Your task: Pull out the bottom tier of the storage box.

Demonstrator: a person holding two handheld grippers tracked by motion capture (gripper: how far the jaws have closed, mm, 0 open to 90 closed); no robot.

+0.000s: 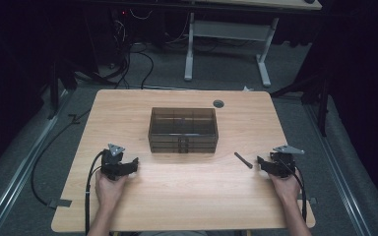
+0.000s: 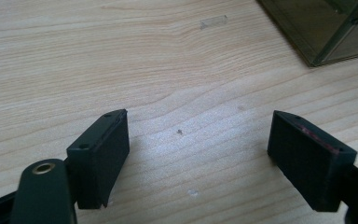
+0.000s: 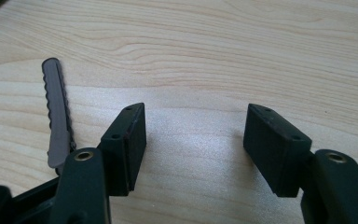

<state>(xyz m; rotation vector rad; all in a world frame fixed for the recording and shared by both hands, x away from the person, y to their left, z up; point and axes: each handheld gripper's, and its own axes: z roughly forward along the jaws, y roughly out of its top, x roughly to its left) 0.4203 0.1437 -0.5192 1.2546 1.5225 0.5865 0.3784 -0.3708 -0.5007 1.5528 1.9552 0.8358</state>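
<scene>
A thin dark grey strip with one serrated edge [image 3: 56, 112], perhaps a small saw blade or a file, lies flat on the wooden worktop [image 1: 187, 196]. In the high view it sits right of centre [image 1: 243, 160], just left of the right gripper [image 1: 265, 166] and well apart from the smoky transparent drawer box [image 1: 183, 129] in the middle of the frame. In the right gripper view it runs down the left side, just outside the left finger [image 3: 126, 144].

It looks light, stiff and very low, so I judge it will be awkward to lift off the flat wood. The best hold is probably across its narrow width near the middle, fingers pressed to the surface, or after tipping one end up. The toothed edge may help grip, but the smooth faces could slip.

Both grippers are spread wide with nothing between their fingers. The left gripper [image 1: 123, 166] rests at lower left, near the box corner.

No brand, label or readable writing is visible anywhere.
</scene>
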